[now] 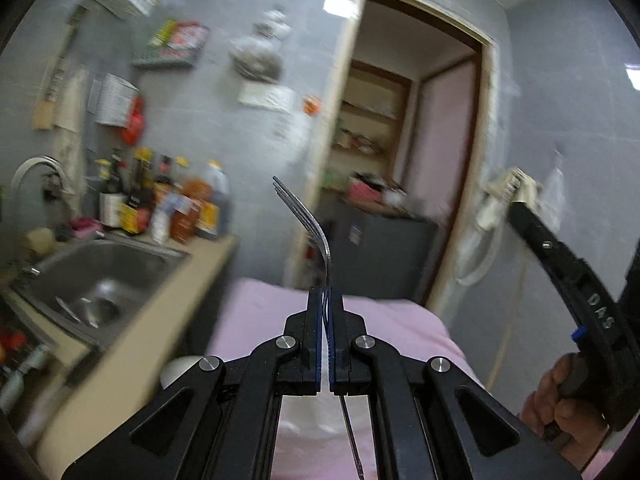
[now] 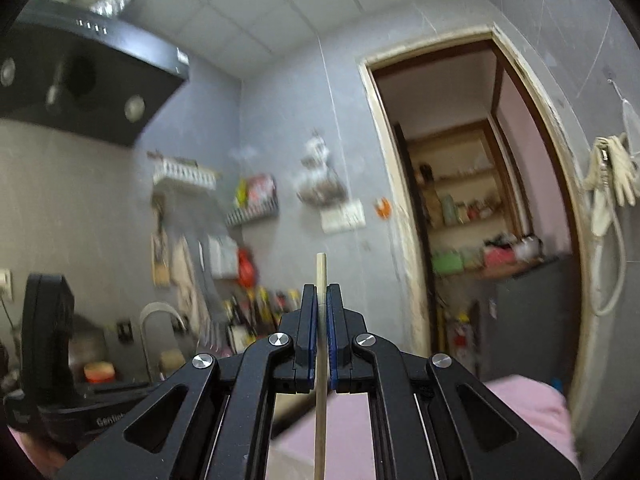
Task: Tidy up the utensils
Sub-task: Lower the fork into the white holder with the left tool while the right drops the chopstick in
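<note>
My left gripper [image 1: 327, 300] was clenched on a metal fork [image 1: 316, 224], gripped on the neck just below the tines, which rose ahead of the jaws with the handle trailing back underneath. My right gripper [image 2: 322, 304] was clamped on a wooden chopstick [image 2: 321, 276] near its top end. Both were held in the air, off the worktop [image 1: 132, 344]. I judged the fork stiff and slippery, the stick light and prone to swivel.

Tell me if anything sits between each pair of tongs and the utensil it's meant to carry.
Nothing does. The left tongs are shut directly on the metal fork, tines up. The right tongs are shut directly on a wooden chopstick. Where either utensil should go isn't in view.
</note>
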Demonstrator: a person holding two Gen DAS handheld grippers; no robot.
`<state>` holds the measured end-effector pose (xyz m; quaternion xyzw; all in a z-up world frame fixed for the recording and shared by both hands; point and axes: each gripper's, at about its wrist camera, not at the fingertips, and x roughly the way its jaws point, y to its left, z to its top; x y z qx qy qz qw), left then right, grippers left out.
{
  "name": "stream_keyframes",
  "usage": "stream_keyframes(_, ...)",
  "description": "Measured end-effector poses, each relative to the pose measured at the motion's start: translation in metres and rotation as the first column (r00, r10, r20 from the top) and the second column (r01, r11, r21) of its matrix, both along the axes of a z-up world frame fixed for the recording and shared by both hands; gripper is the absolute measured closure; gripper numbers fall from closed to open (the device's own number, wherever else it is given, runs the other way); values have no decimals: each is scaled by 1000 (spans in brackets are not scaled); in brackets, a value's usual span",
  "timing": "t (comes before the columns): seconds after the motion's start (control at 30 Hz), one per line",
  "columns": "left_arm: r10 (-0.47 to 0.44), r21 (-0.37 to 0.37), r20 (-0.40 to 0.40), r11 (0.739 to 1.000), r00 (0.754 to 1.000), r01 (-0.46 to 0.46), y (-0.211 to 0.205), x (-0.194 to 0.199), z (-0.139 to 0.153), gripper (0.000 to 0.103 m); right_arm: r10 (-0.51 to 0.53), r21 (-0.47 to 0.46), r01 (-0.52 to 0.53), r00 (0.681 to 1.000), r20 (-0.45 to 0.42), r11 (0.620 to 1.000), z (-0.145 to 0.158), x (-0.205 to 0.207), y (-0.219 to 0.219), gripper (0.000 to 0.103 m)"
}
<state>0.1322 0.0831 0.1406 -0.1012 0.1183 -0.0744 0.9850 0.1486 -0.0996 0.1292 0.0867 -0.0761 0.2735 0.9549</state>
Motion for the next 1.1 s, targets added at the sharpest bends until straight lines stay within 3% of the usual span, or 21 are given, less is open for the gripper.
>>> stream_keyframes(0.1,104,-9,59,995,993,-103,30,3,4,102,7,36,-9,998,59,999,3,8,21,100)
stream_keyframes(0.23,225,-10,151,974,963,-226,58,7,-2,102,-27,30,23,993,119,999,-6,14,45,100)
stream_keyframes(0.37,279,-19,175,960,944,-280,74,15,-17,102,-87,14,85,987,138,996,-24,18,56,100)
stream_keyframes(0.63,349,-18,194,936,917,-353,65,27,-54,102,-166,-23,170,979,116,985,-49,31,68,100)
stream_keyframes(0.87,341,14,151,938,928,-347,53,30,-81,102,-163,-79,168,985,60,983,-69,37,72,100)
stream_keyframes(1.1,272,91,94,956,958,-280,35,32,-104,101,-142,-136,141,990,3,981,-83,39,73,99)
